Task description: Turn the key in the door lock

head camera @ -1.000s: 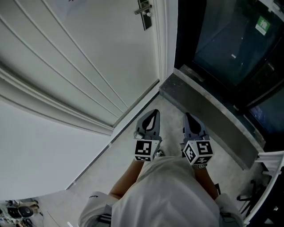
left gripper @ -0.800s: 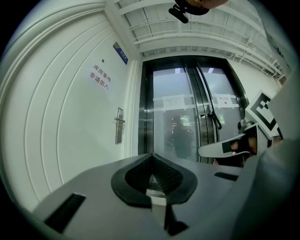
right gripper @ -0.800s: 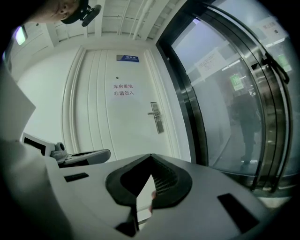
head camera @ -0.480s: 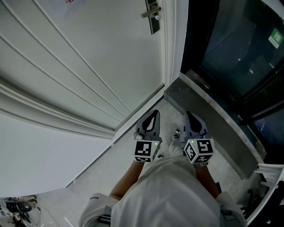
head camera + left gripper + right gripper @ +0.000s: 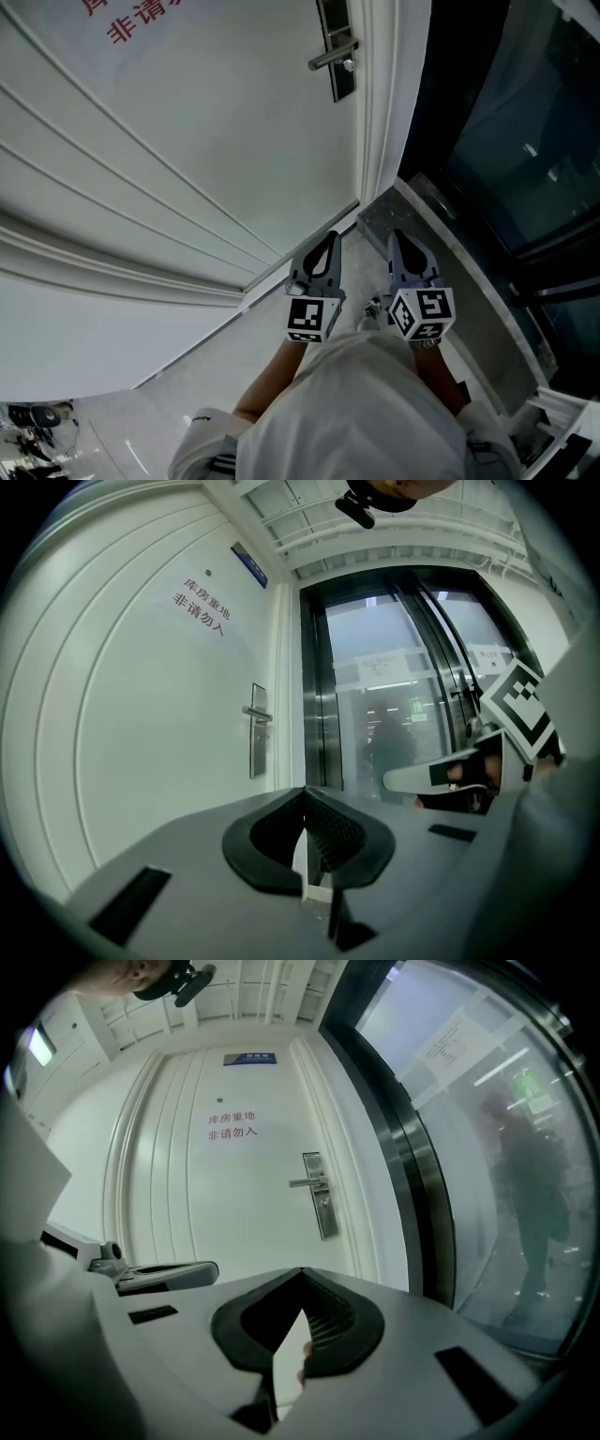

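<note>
Door lock (image 5: 337, 45): a dark upright plate with a silver lever handle (image 5: 332, 57) across it, set at the right edge of a white panelled door (image 5: 187, 150), close to the door frame. Just under the lever, on the plate, sits a small bright spot; it is too small to tell whether it is a key or a bare cylinder.

Both grippers are well short of the lock, low in the head view and held side by side near the person's body, pointing toward the door. The left gripper (image 5: 329, 235) is below the lock and slightly to its left; its own view shows the two jaws meeting at the tips with nothing between them. The right gripper (image 5: 397, 235) is below the lock and to its right; its jaws are also closed, tips together, with nothing gripped. Neither gripper touches the door, the handle or the lock.

To the upper left of the lock, red characters (image 5: 141, 21) are printed on the door face. In the right gripper view a small blue sign (image 5: 249, 1057) sits high above the lock, on the frame over the door. To the right of the lock, beyond the white door frame, stands a dark glass wall (image 5: 511, 141), with a grey stone ledge (image 5: 441, 248) along its foot. A pale tiled floor (image 5: 272, 333) lies below the lock, between the door and the person's light shirt (image 5: 361, 412).
</note>
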`<state>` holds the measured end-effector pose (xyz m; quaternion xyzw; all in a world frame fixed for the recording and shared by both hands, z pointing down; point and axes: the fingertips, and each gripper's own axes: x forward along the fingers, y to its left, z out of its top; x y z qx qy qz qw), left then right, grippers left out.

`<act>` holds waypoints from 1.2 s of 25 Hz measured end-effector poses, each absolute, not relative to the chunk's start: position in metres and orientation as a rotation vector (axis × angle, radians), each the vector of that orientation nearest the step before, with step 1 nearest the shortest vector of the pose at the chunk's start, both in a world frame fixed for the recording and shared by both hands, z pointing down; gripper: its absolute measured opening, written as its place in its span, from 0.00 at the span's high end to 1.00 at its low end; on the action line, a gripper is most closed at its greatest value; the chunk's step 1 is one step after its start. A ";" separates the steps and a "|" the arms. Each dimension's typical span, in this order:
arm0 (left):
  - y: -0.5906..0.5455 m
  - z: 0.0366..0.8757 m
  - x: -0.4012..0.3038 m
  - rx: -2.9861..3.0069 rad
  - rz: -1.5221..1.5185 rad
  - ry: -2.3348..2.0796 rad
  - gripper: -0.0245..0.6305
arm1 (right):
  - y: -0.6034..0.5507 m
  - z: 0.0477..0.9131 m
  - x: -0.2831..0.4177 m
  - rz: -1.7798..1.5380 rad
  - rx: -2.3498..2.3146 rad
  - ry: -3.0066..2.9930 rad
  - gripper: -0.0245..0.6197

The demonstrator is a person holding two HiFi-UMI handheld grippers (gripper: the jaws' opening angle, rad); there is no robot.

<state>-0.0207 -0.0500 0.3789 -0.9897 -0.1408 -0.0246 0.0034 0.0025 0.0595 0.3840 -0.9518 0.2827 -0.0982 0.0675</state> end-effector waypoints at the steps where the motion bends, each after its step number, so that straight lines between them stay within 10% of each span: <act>1: -0.049 0.378 -0.009 -3.104 -0.073 -0.424 0.95 | 0.061 0.383 0.015 -0.294 -2.870 0.863 0.98; 30: -0.070 0.362 0.189 -3.124 -0.047 -0.243 0.95 | 0.005 0.325 0.235 0.192 -3.307 1.326 0.98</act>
